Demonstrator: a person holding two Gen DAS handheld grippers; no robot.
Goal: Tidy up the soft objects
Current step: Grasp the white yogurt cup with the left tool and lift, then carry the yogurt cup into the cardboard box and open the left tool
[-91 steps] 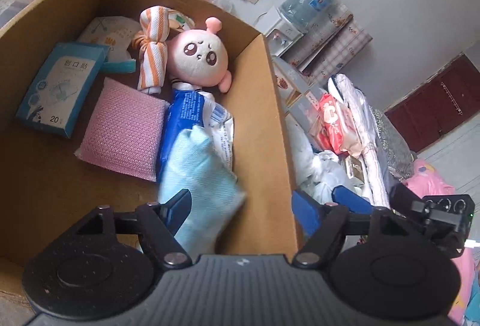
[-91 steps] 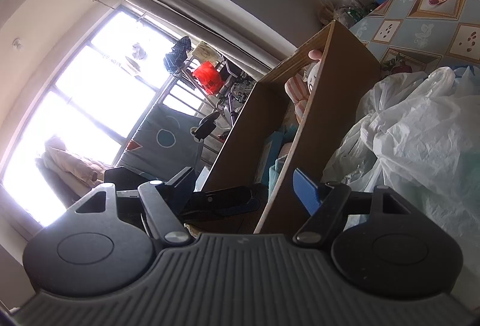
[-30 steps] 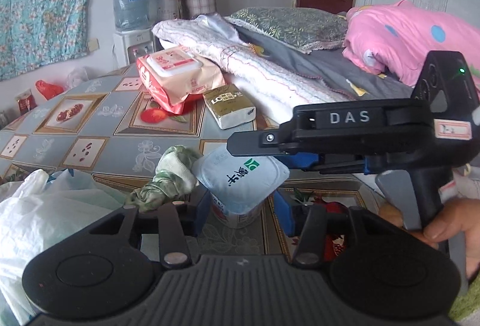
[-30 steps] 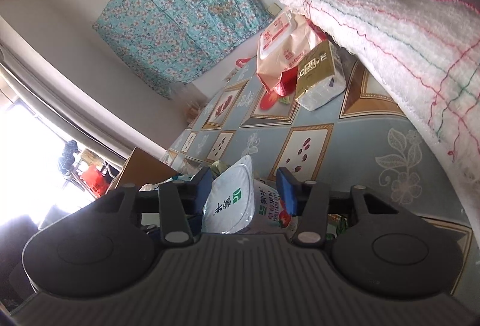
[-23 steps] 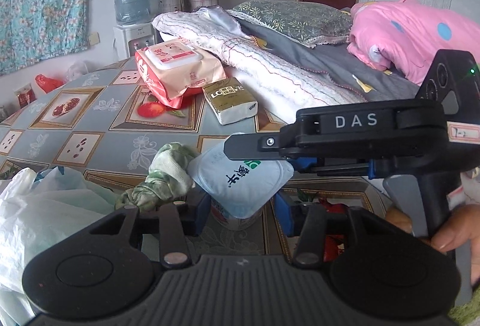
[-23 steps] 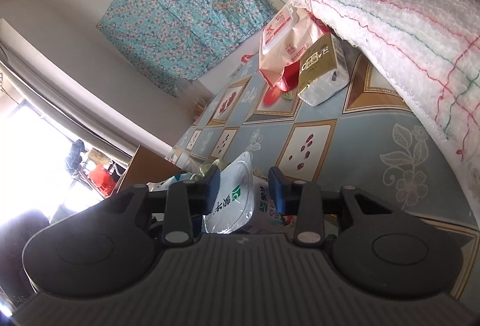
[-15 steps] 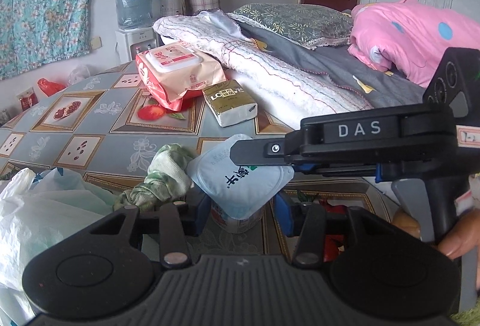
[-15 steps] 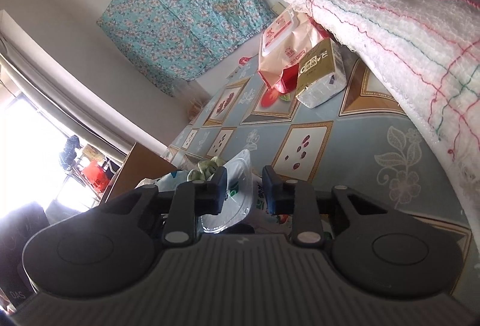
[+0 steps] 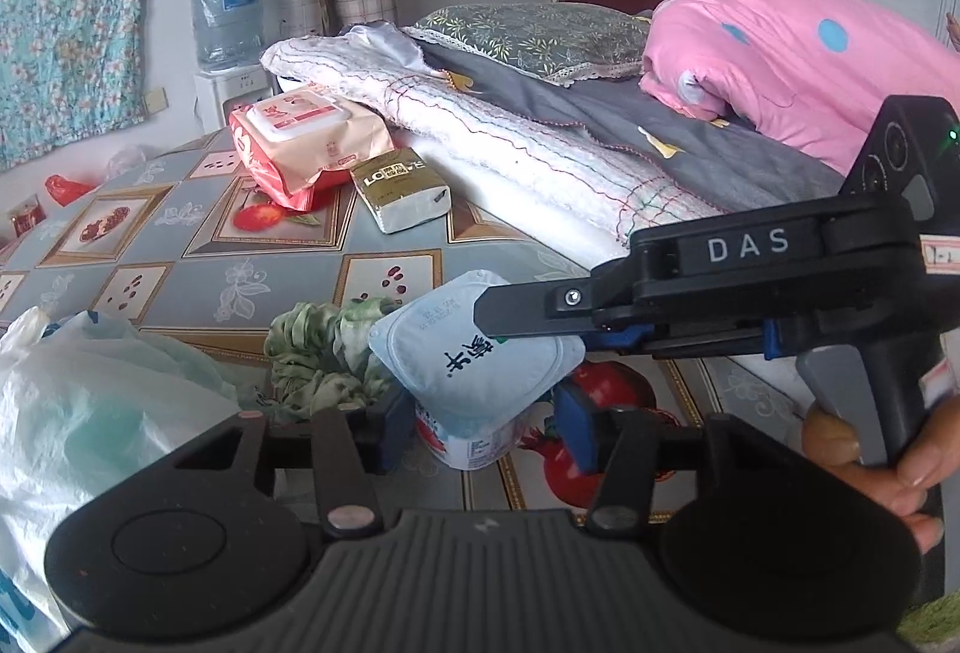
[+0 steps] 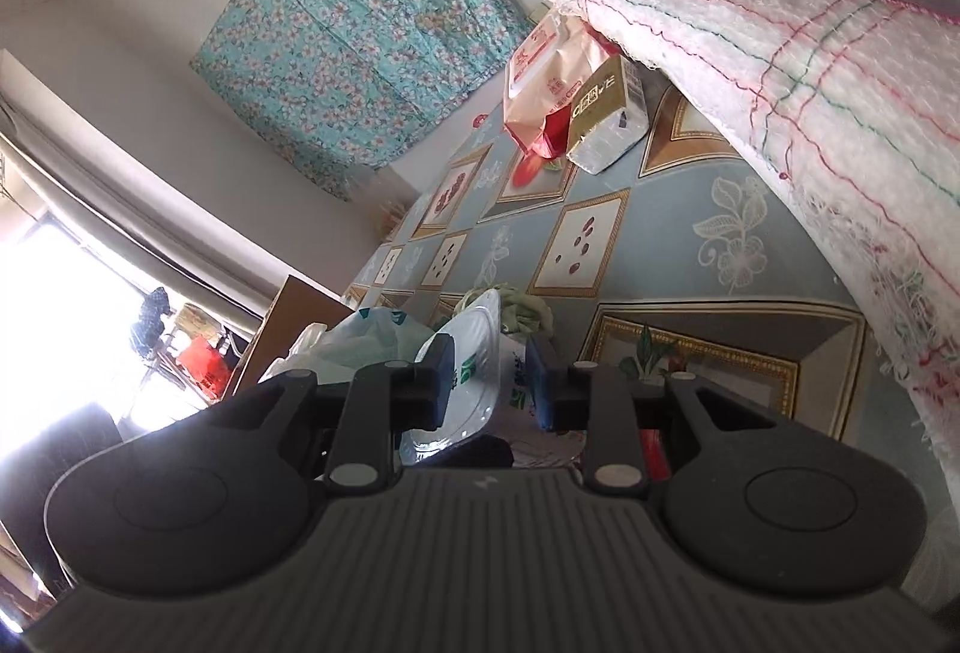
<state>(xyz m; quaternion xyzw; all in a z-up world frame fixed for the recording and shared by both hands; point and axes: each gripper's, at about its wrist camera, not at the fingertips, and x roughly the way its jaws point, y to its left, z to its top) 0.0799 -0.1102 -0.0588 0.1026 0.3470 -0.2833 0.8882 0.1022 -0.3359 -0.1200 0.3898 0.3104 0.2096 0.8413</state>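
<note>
My right gripper point(image 10: 489, 383) is clamped on the small white yoghurt cup w/ pale-blue foil lid point(image 9: 477, 353), top & bottom, cup tipped. My left gripper point(image 9: 483, 422) has just been opening; its blue pads flank the cup w/o pressing. Cup sits just off the patterned tablecloth point(image 9: 198, 287), crumpled green cloth point(image 9: 324, 353) right beside it, white plastic bag point(image 9: 78, 401) beyond that, tissue pack point(image 9: 399, 188) well behind.
</note>
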